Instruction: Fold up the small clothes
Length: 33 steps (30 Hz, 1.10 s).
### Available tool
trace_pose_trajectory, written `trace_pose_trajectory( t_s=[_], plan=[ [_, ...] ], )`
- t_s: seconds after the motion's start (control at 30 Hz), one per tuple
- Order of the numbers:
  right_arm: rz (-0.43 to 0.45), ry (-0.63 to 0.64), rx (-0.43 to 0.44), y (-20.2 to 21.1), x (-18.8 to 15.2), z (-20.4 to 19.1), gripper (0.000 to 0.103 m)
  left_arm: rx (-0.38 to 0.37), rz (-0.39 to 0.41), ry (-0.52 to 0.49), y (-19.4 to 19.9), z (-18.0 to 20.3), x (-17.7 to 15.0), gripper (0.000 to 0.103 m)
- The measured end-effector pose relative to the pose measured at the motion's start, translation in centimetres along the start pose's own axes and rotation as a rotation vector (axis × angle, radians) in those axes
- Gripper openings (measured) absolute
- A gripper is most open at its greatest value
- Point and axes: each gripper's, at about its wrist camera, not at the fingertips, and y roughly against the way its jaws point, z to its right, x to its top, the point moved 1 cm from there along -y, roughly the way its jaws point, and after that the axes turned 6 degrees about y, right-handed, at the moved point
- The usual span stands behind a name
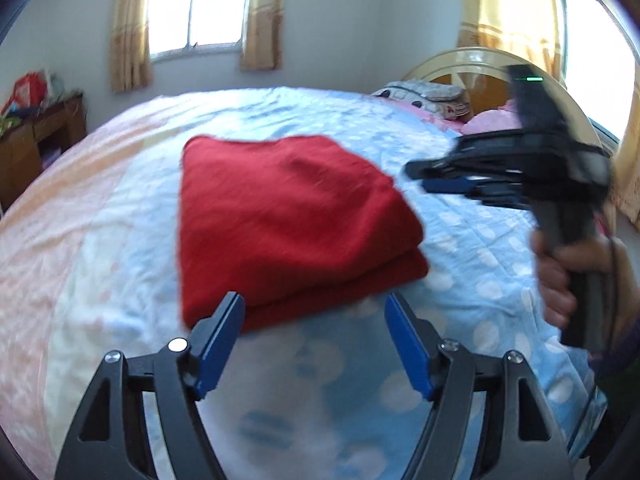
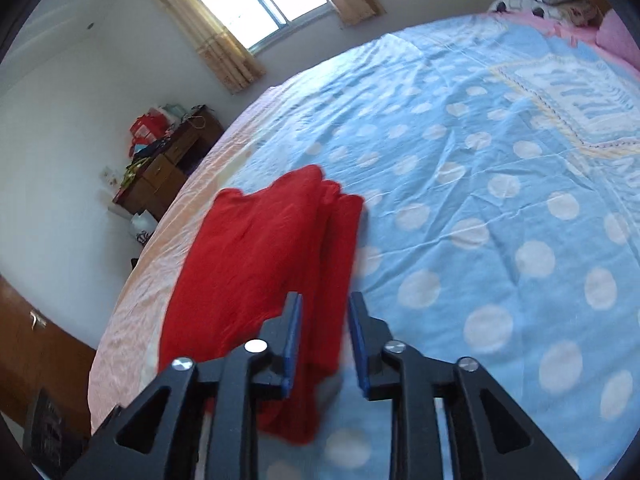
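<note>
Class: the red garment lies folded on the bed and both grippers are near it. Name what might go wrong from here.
1. The right gripper has its slightly parted fingers over the red garment's edge; snagging a layer may undo the fold.
2. The left gripper is open at the near stacked edge; nudging it may shift the layers.
3. The wrinkled bedspread is soft, so pressing may skew the stack.

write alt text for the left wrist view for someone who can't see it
A folded red garment lies on a blue polka-dot bedspread, just beyond the open left tongs, which hold nothing. At right, a hand holds the right tongs above the bed; a curtained window and wooden headboard sit behind.
</note>
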Motion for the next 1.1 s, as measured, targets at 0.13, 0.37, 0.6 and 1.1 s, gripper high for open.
trace_pose_trajectory(
  t_s=[0.13,0.37,0.6,1.1],
  plan=[
    [0.056,0.115,0.005,1.2,-1.4,-4.3,0.05,0.063,0.02,0.043,1.6,-1.5,-0.4,0.075],
    [-0.07,0.149,-0.089,-3.4,-3.7,-5.2,0.008,0.088,0.033,0.128,1.8,-4.0,0.3,0.075],
    [-0.11,0.112,-0.043,-2.9,-7.2,-5.3,0.005,0.116,0.034,0.164,1.6,-6.3,0.8,0.075],
    [0.145,0.306,-0.217,-0.8,2.2,-8.1,0.009,0.181,0.02,0.182,-6.0,-7.0,10.3,0.075]
  ],
)
